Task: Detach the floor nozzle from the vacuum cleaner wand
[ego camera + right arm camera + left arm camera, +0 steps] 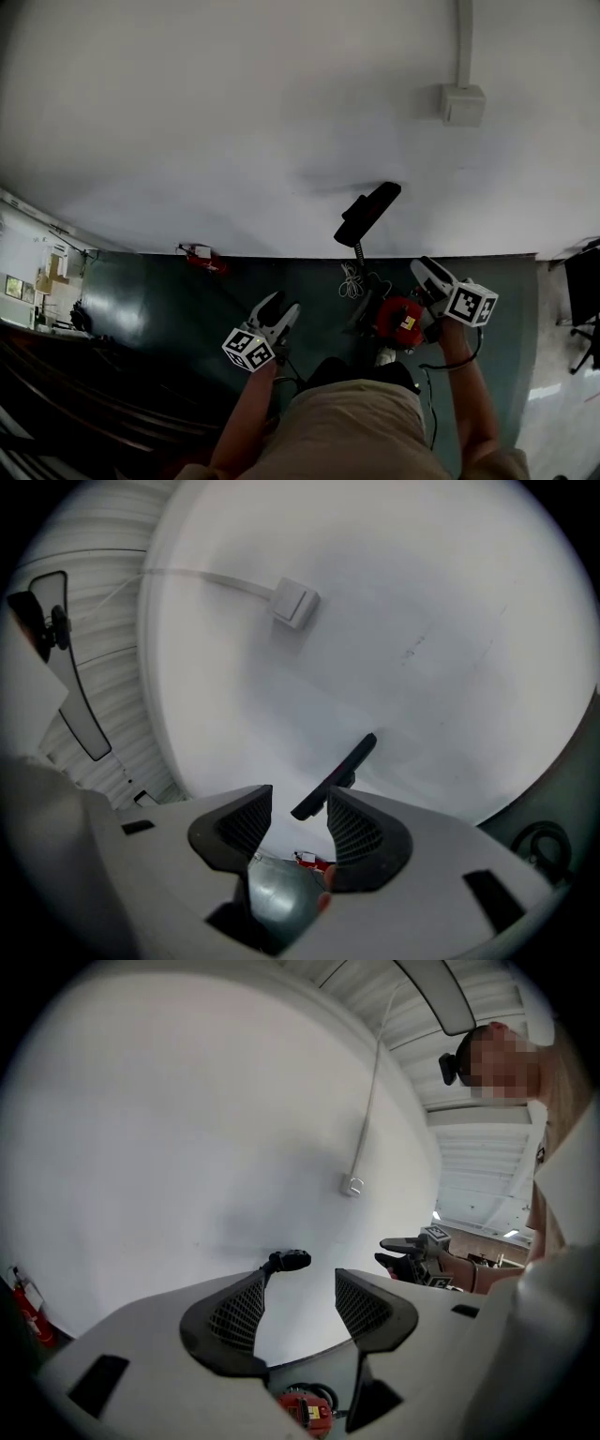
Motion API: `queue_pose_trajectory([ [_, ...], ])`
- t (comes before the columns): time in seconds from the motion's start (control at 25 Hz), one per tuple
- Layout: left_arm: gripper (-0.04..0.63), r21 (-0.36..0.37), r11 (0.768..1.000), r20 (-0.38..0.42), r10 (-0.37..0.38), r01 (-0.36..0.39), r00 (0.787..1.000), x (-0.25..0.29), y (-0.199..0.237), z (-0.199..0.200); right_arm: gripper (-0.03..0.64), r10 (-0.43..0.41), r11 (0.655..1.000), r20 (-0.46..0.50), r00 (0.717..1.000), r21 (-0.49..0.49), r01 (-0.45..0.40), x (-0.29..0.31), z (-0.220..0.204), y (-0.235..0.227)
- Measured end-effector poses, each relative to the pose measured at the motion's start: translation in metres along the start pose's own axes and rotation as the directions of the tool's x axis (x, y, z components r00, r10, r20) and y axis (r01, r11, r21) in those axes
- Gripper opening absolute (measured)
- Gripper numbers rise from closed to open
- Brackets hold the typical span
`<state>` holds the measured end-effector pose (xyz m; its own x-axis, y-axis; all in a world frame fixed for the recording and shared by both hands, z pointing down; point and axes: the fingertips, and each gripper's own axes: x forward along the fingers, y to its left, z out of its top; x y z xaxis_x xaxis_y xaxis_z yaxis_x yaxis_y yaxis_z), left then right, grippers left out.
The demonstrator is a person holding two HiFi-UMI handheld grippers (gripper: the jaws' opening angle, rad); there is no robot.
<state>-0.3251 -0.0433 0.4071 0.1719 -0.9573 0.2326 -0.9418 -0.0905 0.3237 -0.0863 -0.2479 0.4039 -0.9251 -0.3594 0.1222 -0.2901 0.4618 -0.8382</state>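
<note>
Head view, floor nozzle: the black floor nozzle [367, 214] sits on the top end of the wand [359, 255], tilted, in front of the white wall [234, 112].
Head view, vacuum: the red vacuum cleaner body [401, 319] stands on the dark green floor [169, 300], at the lower end of the wand.
Head view, left gripper: the left gripper [281, 305] is well apart from the vacuum, on its left, and it points to the wall.
Head view, right gripper: the right gripper [427, 267] is just beside the red body, on its right; I cannot tell if it touches.
Head view, other things: a white junction box [463, 105] is on the wall; a red fire extinguisher [202, 259] is at the foot of the wall.
Left gripper view, jaws: the jaws of the left gripper [300, 1279] stand apart, with nothing between them.
Left gripper view, beyond: the floor nozzle [287, 1261] shows far behind the gap, the red body [302, 1408] is low, and the right gripper [386, 1252] is at the right.
Right gripper view, jaws: the jaws of the right gripper [298, 799] stand a little apart, a narrower gap, and hold nothing.
Right gripper view, beyond: the floor nozzle [335, 778] shows slanted behind the jaw tips, against the wall, not touched.
</note>
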Motion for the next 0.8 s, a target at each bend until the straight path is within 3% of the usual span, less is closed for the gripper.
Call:
queue_pose_trajectory([
  [0.36,0.238,0.018,0.999,-0.057,-0.032,0.033,0.998,0.025,0.021,-0.014,0.172,-0.034,0.999,0.010,0.999,0.039,0.034,0.019,0.001,-0.006],
  [0.6,0.238,0.016,0.994,-0.097,-0.110,0.112,0.989,0.050,0.046,-0.023,0.172,-0.060,0.996,0.028,0.998,0.071,0.058,0.036,0.001,0.000],
  [0.8,0.238,0.069,0.975,-0.141,-0.202,0.213,0.969,0.098,0.076,-0.019,0.173,-0.091,0.992,0.078,0.993,0.096,0.084,0.056,0.009,0.009],
])
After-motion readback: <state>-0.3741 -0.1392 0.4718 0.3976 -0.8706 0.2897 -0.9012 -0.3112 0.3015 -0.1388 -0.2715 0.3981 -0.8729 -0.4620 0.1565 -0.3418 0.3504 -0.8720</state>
